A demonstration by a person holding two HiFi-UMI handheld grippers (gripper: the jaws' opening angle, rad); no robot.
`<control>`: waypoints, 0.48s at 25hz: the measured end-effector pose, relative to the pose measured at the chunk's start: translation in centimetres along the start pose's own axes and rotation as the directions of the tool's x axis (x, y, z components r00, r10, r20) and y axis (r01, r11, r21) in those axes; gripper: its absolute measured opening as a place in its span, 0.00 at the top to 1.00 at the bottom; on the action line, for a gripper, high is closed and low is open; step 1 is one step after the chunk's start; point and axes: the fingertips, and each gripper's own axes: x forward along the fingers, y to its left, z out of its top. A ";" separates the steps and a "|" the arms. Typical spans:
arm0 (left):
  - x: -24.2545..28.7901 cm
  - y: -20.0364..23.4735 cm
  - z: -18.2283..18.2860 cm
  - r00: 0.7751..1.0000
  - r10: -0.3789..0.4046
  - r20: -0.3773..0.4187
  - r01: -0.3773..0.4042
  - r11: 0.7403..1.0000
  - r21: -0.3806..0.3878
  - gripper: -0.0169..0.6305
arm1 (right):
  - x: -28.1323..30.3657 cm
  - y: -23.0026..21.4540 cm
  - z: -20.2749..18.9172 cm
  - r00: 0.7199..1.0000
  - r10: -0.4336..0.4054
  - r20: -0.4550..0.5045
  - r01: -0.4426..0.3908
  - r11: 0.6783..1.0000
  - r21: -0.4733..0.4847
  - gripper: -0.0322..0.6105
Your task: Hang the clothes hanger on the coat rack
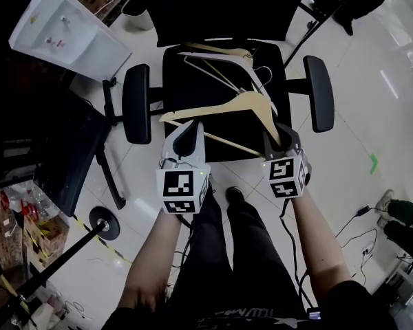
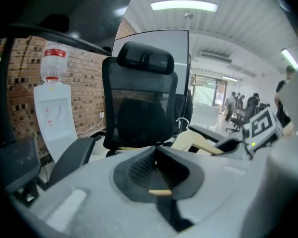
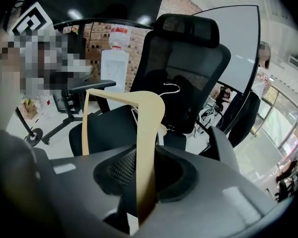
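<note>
A light wooden hanger (image 1: 244, 102) with a metal hook is held up over the black office chair's seat (image 1: 186, 81), between both grippers. My left gripper (image 1: 188, 135) is shut on its left arm; in the left gripper view only a sliver of wood (image 2: 160, 192) shows between the closed jaws. My right gripper (image 1: 279, 141) is shut on the hanger's right arm, and that arm (image 3: 146, 133) rises straight up out of the jaws in the right gripper view. I cannot make out a coat rack for certain.
More hangers, one wooden (image 1: 217, 49) and one of wire (image 1: 208, 67), lie on the seat. The chair's armrests (image 1: 136, 103) (image 1: 320, 91) flank my grippers. A water dispenser (image 1: 69, 33) stands far left, and a black pole on a round base (image 1: 104, 223) stands lower left. Cables (image 1: 358, 236) trail on the floor at right.
</note>
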 end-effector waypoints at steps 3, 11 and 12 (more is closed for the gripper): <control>-1.8 -1.4 3.5 0.998 0.012 0.064 -0.012 1.000 -0.005 0.97 | -3.1 -0.9 2.3 0.998 0.011 0.056 -0.010 1.000 -0.017 0.80; -7.7 -2.8 10.1 0.983 0.085 0.164 -0.085 0.996 -0.008 0.97 | -9.3 -0.7 9.9 0.969 0.103 0.227 -0.075 0.989 -0.127 0.80; -8.7 -2.7 10.7 0.979 0.097 0.178 -0.097 0.995 -0.008 0.97 | -10.0 -0.2 10.7 0.961 0.126 0.247 -0.093 0.985 -0.143 0.80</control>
